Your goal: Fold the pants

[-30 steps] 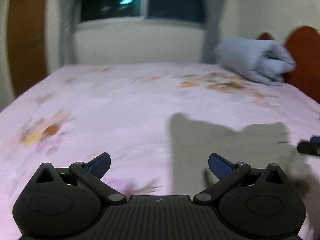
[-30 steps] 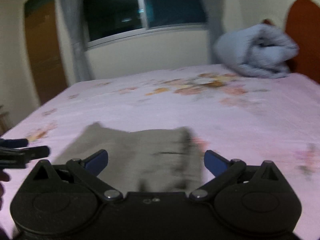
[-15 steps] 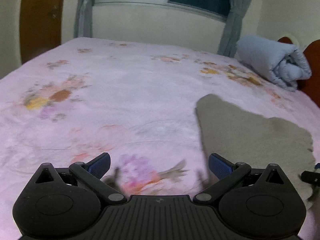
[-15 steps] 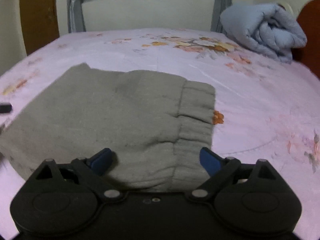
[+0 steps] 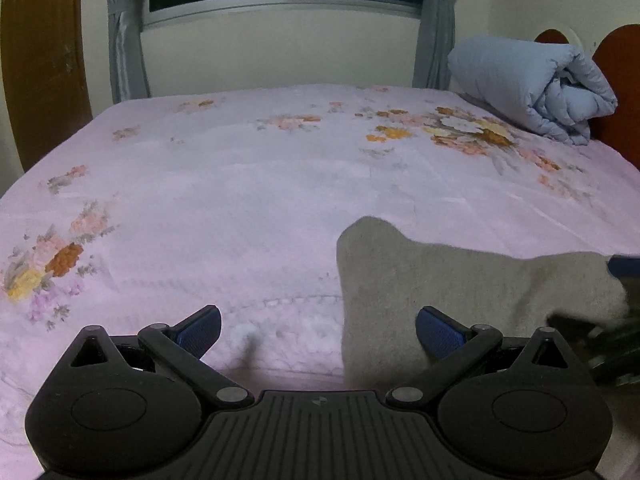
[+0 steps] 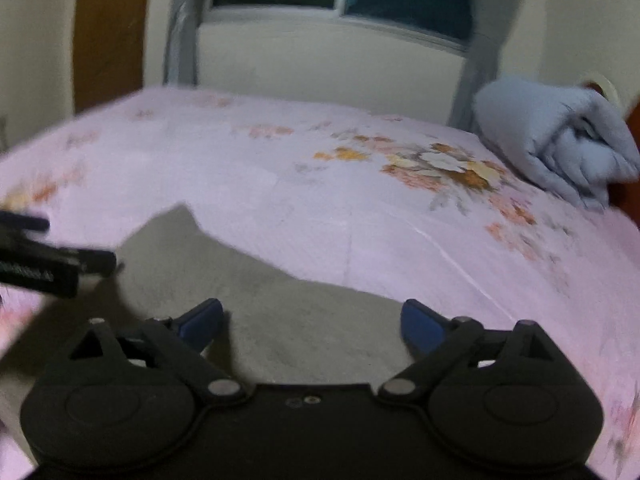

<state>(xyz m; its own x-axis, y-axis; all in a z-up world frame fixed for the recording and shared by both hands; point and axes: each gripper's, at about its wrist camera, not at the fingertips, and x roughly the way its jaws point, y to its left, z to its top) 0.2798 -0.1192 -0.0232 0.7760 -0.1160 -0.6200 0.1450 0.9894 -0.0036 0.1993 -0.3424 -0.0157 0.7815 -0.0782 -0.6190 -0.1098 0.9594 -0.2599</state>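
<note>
The grey pants (image 5: 452,284) lie flat in a folded pile on the pink floral bedsheet (image 5: 248,200). In the left wrist view they sit at the lower right, and my left gripper (image 5: 318,330) is open and empty, its right finger over the pants' left edge. In the right wrist view the pants (image 6: 260,300) fill the lower middle, and my right gripper (image 6: 312,324) is open and empty just above them. The left gripper's fingers (image 6: 48,264) show at the left edge of the right wrist view.
A rolled light-blue duvet (image 5: 532,88) lies at the far right of the bed by a red-brown headboard (image 5: 616,92). A window with grey curtains (image 5: 124,40) is behind the bed. A wooden door (image 5: 40,64) stands at the left.
Both grippers have pulled back and tilted up from the pants. The right view now looks more across the bed and is blurred. The pants lie where they were.
</note>
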